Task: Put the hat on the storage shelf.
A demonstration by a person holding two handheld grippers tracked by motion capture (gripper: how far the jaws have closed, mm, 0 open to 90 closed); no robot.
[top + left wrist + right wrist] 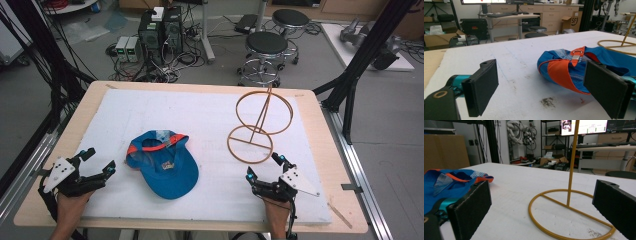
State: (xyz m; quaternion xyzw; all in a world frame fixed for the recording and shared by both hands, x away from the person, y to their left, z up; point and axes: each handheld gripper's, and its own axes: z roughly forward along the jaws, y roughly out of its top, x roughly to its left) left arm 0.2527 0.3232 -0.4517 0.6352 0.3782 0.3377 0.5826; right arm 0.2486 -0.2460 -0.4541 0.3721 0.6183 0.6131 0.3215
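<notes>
The blue cap (165, 167) lies crown-down and open side up on the white foam mat (210, 120), left of the mat's middle and nearer its front edge than its back. The left gripper (100, 162) rests at the desk's front-left corner, its 2 jaws spread wide with nothing between them; the cap lies just to its right and slightly ahead, so this hand looks the nearer one for a first reach. In the left gripper view the cap (584, 67) shows its orange-edged rim and rear strap (a small metal buckle catches the light) turned toward the open jaws. Its long axis runs from the strap at the back-left down to the brim at the front-right.

The right gripper (263, 166) sits near the front-right part of the mat, jaws likewise parted and empty, just beside the base ring of the wire stand (257, 127). That stand is thin, rigid, tan-gold rod: 1 flat hoop on the mat, an upright stem, and 1 larger hoop held aloft. In the right gripper view its base ring (564, 220) lies directly ahead between the jaws.

The cap is soft woven fabric, likely to fold when pinched; the mat is matte, faintly scuffed.
</notes>
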